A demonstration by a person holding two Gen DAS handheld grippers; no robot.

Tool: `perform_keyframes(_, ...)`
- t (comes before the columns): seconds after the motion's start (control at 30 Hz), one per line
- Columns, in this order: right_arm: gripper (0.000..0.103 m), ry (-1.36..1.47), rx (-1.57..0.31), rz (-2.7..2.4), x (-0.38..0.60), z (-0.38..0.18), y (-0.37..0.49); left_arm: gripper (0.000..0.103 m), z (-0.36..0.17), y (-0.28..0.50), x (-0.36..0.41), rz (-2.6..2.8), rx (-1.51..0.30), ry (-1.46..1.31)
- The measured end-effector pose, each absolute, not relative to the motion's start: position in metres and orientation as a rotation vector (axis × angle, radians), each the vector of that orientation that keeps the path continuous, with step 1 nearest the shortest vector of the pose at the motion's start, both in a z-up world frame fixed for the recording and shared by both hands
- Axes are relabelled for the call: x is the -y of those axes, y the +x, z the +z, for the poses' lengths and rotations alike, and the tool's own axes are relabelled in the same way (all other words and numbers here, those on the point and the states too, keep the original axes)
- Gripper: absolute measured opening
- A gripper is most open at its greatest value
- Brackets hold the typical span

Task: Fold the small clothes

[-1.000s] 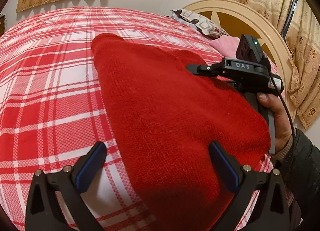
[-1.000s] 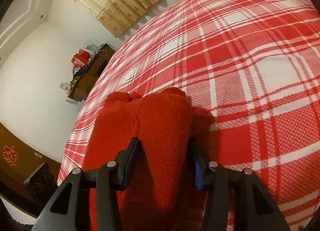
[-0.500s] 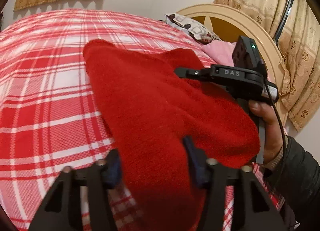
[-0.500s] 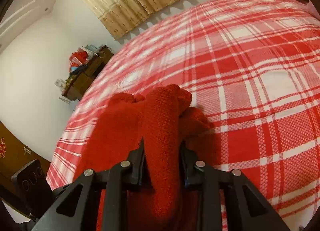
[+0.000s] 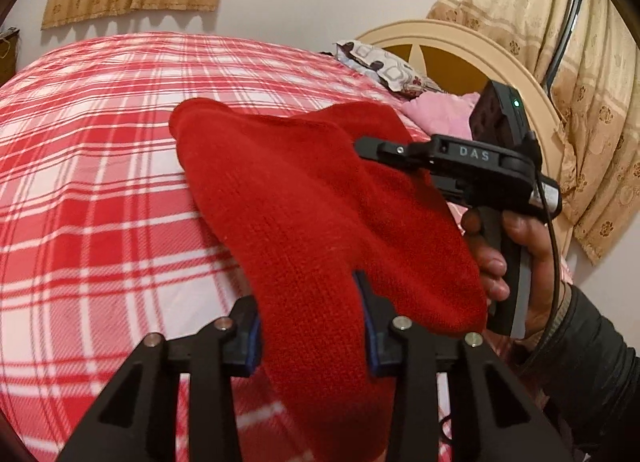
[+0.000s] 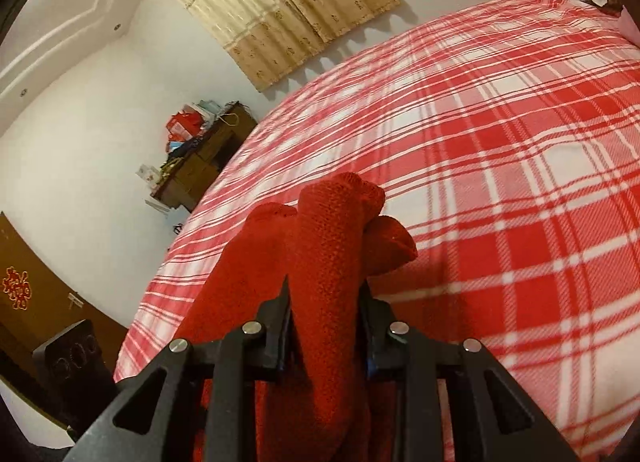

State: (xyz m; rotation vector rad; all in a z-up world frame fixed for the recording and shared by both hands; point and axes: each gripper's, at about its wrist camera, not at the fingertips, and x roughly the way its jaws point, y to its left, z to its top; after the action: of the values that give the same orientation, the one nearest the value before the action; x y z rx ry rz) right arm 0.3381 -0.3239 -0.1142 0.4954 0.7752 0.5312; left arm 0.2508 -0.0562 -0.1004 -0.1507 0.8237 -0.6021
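Observation:
A red knitted garment [image 5: 304, 189] is raised off the red-and-white checked bed [image 5: 100, 181], with its far corner trailing on the cover. My left gripper [image 5: 310, 314] is closing on a bunched near fold of it, and the blue pads press the knit from both sides. My right gripper [image 5: 364, 145] comes in from the right, held by a hand [image 5: 516, 242], with its fingers buried in the garment's far right edge. In the right wrist view that gripper [image 6: 326, 298] is shut on a thick roll of the red knit [image 6: 332, 229].
A cream headboard [image 5: 460, 45], a patterned pillow [image 5: 380, 65] and a pink pillow [image 5: 440, 109] stand at the bed's far right. Beige curtains [image 5: 592, 101] hang behind. A cluttered brown cabinet [image 6: 200, 165] stands against the wall beyond the bed's left edge.
My left gripper went from wide open around the garment to clamped on a fold. My right gripper tightened on its fold. Both lifted the garment off the bed.

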Motion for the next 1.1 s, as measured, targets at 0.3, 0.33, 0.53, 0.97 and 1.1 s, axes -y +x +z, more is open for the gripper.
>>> perform_keyframes(0.3, 0.027, 0.504, -0.761, 0.6, 0.287, -0.108, 0.318, 0.039, -0.091, 0.222, 0.031, -0.526, -0.797, -0.133)
perform_keyframes(0.33, 0.027, 0.504, -0.759, 0.607, 0.282, -0.107, 0.316, 0.039, -0.091, 0.219, 0.028, -0.52, -0.796, -0.13)
perform_keyframes(0.53, 0.027, 0.502, -0.754, 0.65, 0.256, -0.104, 0.306, 0.039, -0.087, 0.206, 0.013, -0.49, -0.786, -0.139)
perform_keyframes(0.97, 0.027, 0.478, -0.777, 0.751, 0.196, -0.101, 0.3, 0.039, -0.087, 0.184, -0.022, -0.402, -0.775, -0.185)
perform_keyframes(1.1, 0.027, 0.455, -0.771, 0.781, 0.175, -0.095, 0.298, 0.039, -0.082, 0.178, -0.038, -0.371, -0.76, -0.202)
